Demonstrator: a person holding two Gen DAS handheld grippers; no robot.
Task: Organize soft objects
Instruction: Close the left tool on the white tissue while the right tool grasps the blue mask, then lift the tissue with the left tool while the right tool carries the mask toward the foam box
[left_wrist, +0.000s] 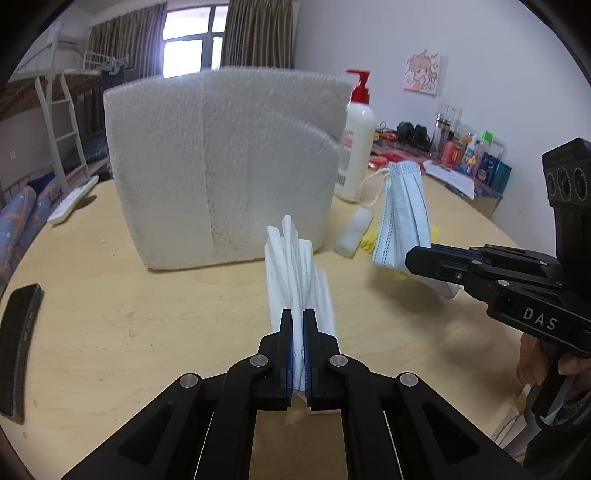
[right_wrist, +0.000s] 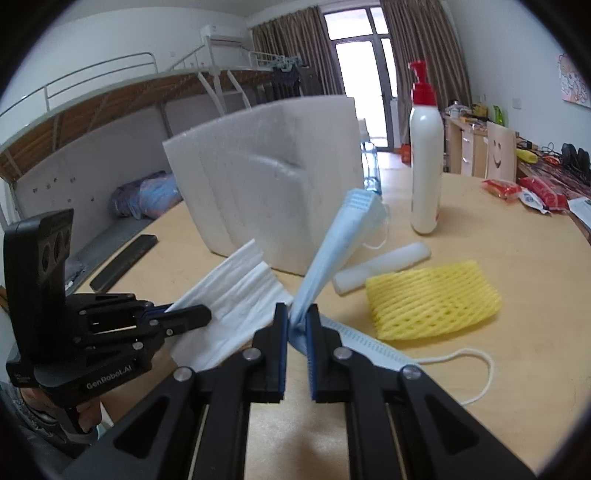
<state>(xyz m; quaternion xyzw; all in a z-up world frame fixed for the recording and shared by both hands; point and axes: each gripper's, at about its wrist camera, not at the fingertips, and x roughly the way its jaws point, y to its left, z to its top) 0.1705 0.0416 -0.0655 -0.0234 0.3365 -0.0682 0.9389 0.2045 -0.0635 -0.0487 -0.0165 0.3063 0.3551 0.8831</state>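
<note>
Clamping the white tissue (left_wrist: 299, 273), the left gripper (left_wrist: 298, 321) matched the right gripper (right_wrist: 295, 317) pinching the blue mask (right_wrist: 332, 251); both needed steady, gentle lifts.

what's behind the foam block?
A white pump bottle with a red top stands behind the foam block, past its right edge, on the table. The table directly behind the block is hidden.

White pleated tissue (left_wrist: 297, 273) and blue face mask (right_wrist: 332, 243), both raised; yellow foam net (right_wrist: 434, 299) lay flat beside white foam stick (right_wrist: 382, 266).
</note>
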